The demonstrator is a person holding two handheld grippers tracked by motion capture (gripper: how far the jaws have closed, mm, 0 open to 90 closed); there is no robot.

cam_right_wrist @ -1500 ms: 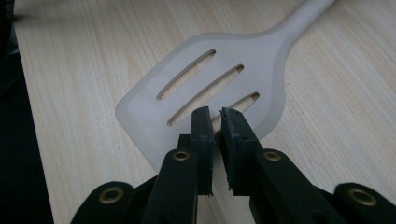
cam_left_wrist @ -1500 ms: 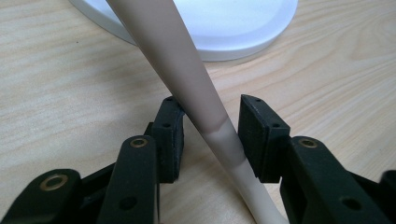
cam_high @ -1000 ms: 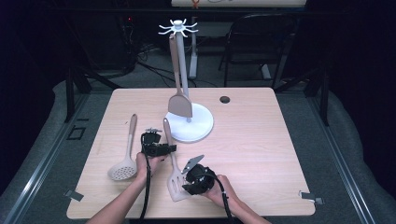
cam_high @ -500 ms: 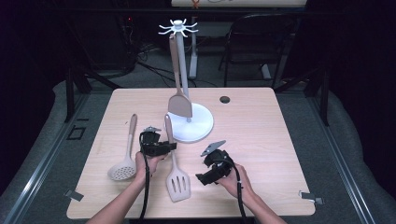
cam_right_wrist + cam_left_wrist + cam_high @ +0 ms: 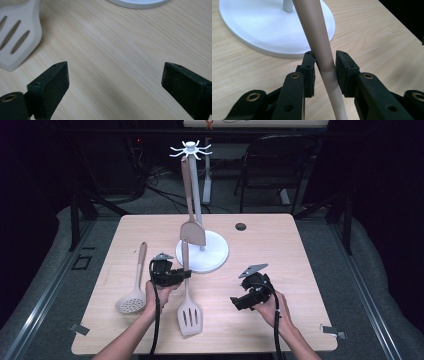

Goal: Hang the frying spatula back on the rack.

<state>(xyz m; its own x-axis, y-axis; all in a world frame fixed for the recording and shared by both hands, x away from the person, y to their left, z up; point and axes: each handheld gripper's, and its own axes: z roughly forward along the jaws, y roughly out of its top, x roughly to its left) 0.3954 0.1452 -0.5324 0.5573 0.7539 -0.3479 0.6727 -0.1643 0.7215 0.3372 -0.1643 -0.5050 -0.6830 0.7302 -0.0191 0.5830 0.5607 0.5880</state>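
Left gripper [image 5: 325, 72] closing on beige slotted spatula's handle [image 5: 322, 50], near white stand base [image 5: 262, 32]; right gripper [image 5: 115, 82] spread wide, empty. Best to clamp squarely before lifting.

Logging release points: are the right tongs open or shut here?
Open. The right tongs stand wide apart over bare table, nothing between them; the jaws have just been opening. The spatula lies beside them.
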